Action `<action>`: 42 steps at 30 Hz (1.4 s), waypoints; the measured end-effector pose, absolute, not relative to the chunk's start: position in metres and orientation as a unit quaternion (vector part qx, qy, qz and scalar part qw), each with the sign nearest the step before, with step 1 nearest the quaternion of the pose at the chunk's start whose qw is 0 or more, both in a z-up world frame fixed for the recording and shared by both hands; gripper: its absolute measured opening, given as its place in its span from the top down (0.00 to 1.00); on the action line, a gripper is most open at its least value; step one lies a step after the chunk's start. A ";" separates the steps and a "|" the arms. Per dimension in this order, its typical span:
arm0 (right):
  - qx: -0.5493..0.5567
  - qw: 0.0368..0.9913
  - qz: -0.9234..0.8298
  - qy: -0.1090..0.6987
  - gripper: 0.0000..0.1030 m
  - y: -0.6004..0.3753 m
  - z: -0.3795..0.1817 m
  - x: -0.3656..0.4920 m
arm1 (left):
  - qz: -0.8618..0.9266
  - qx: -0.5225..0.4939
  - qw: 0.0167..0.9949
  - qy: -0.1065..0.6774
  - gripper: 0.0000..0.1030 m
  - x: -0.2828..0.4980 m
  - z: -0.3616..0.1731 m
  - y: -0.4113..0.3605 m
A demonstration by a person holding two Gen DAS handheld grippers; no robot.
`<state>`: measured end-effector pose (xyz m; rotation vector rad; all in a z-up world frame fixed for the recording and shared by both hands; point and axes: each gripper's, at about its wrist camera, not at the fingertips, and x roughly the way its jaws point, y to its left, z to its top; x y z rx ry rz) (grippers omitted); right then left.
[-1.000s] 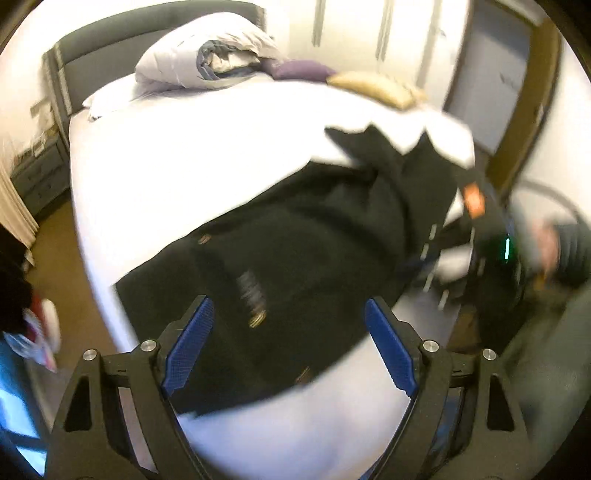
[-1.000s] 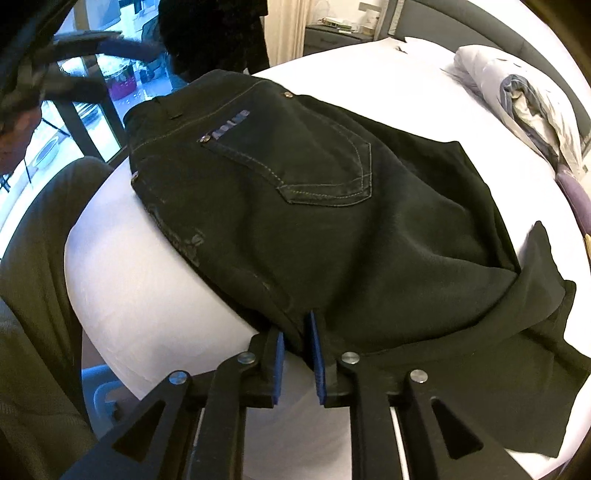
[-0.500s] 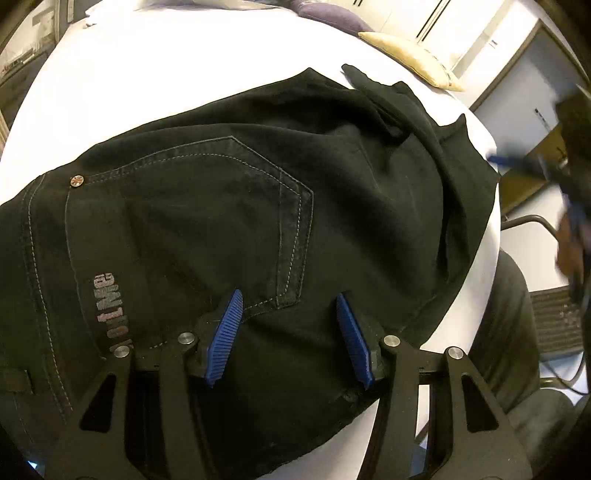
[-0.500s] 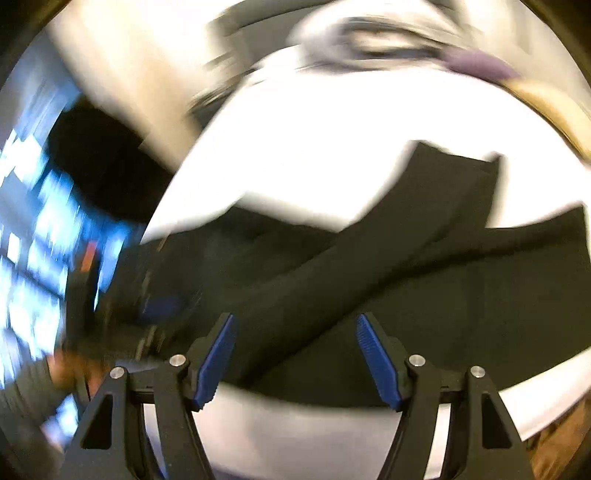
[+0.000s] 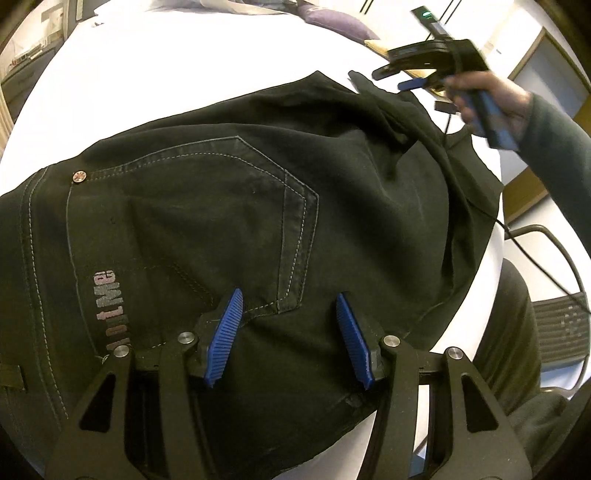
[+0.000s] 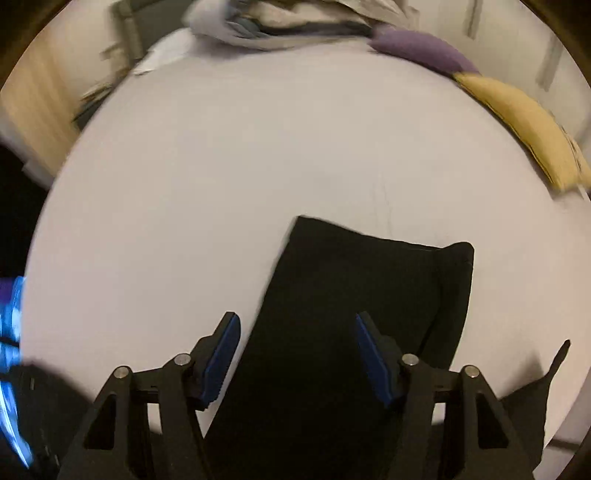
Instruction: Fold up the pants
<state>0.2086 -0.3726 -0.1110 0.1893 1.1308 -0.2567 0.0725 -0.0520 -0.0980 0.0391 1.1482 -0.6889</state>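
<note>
The left tool (image 5: 288, 332) has its two blue pads spread apart, and it holds nothing. It hangs low over the seat part of the black pants (image 5: 229, 206), just below the back pocket (image 5: 207, 221) with its light stitching. The pants lie spread on the white bed (image 5: 166, 74), with the waistband to the left and the legs bunched toward the far right edge of the bed.

The right tool (image 6: 297, 354) is also spread apart and empty. It is above one trouser leg (image 6: 354, 295), whose hem end lies flat on the sheet in front of it. In the left wrist view, the right tool (image 5: 417, 79) appears over the far end of the pants, held in the person's hand (image 5: 491, 99). At the far side of the bed are a purple cushion (image 6: 421, 51), a yellow cushion (image 6: 524, 122) and a rumpled duvet (image 6: 288, 26).
</note>
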 end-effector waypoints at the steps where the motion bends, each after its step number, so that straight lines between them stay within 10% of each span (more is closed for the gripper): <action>1: 0.127 0.830 -0.131 0.528 0.42 -0.387 -0.109 0.209 | -0.321 0.015 0.783 0.532 0.50 0.073 -0.098 -0.051; 24: 0.062 0.795 -0.167 0.579 0.32 -0.369 -0.153 0.241 | -0.323 0.006 0.784 0.530 0.50 0.077 -0.096 -0.046; 27: 0.090 0.797 -0.154 0.577 0.46 -0.381 -0.150 0.237 | -0.322 0.009 0.785 0.530 0.50 0.078 -0.096 -0.046; 30: 0.098 0.798 -0.144 0.578 0.85 -0.387 -0.142 0.233 | -0.319 0.011 0.786 0.530 0.50 0.079 -0.096 -0.047; 42: 0.222 0.897 -0.080 0.375 0.91 -0.445 0.014 0.110 | -0.310 0.002 0.787 0.534 0.50 0.083 -0.096 -0.050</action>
